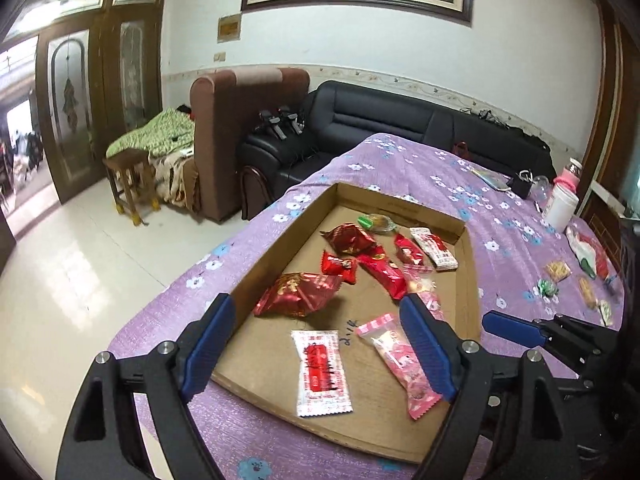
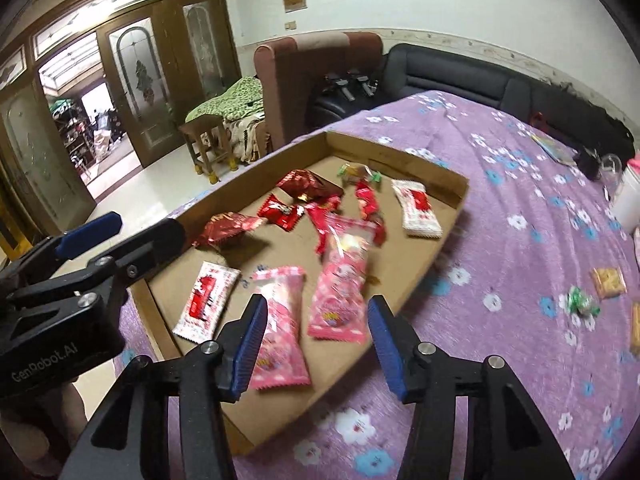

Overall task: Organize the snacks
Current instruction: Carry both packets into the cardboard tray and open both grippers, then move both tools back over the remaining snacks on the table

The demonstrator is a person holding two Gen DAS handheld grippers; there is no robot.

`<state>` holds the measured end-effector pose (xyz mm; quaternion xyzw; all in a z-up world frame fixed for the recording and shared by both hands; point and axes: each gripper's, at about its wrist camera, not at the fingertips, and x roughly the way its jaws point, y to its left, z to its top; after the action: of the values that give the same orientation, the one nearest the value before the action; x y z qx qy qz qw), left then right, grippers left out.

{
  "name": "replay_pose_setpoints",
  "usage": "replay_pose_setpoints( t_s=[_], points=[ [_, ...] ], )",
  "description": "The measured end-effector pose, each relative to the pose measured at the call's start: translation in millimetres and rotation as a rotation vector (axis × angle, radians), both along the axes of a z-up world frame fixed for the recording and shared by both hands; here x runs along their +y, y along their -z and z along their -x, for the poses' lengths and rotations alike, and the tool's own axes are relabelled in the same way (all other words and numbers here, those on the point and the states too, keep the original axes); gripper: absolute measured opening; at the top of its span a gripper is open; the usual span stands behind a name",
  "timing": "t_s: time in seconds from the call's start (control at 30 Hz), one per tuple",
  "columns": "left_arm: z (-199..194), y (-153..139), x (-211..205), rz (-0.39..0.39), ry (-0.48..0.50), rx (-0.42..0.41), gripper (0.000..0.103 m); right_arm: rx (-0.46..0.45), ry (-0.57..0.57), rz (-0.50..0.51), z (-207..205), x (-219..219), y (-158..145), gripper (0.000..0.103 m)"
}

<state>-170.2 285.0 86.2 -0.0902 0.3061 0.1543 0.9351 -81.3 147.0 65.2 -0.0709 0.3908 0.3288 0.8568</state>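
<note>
A shallow cardboard tray (image 1: 256, 364) (image 2: 404, 268) lies on the purple flowered cloth and holds several red, pink and white snack packs. My left gripper (image 1: 316, 304) hangs open over the tray's near end. A blurred red foil pack (image 1: 298, 294) lies between its blue fingers, touching neither. My right gripper (image 2: 318, 300) is open too, with a blurred pink pack (image 2: 344, 280) loose between its pads above the tray floor. A second pink pack (image 2: 280, 332) lies by its left finger. Each gripper shows at the edge of the other's view.
Loose crackers (image 2: 608, 282) and a green-wrapped candy (image 2: 582, 300) lie on the cloth right of the tray. A white bottle (image 1: 562, 200) stands at the far right. The table edge drops to the tiled floor on the left. A black sofa (image 1: 400, 120) sits behind.
</note>
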Motion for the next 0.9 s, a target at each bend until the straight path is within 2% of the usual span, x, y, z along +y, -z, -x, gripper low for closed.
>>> replay_pose_setpoints(
  t_s=[0.9],
  points=[
    [-20.1, -4.7, -104.9, -0.165, 0.138, 0.071, 0.084, 0.024, 0.187, -0.116, -10.0, -126.2, -0.8, 0.059]
  ],
)
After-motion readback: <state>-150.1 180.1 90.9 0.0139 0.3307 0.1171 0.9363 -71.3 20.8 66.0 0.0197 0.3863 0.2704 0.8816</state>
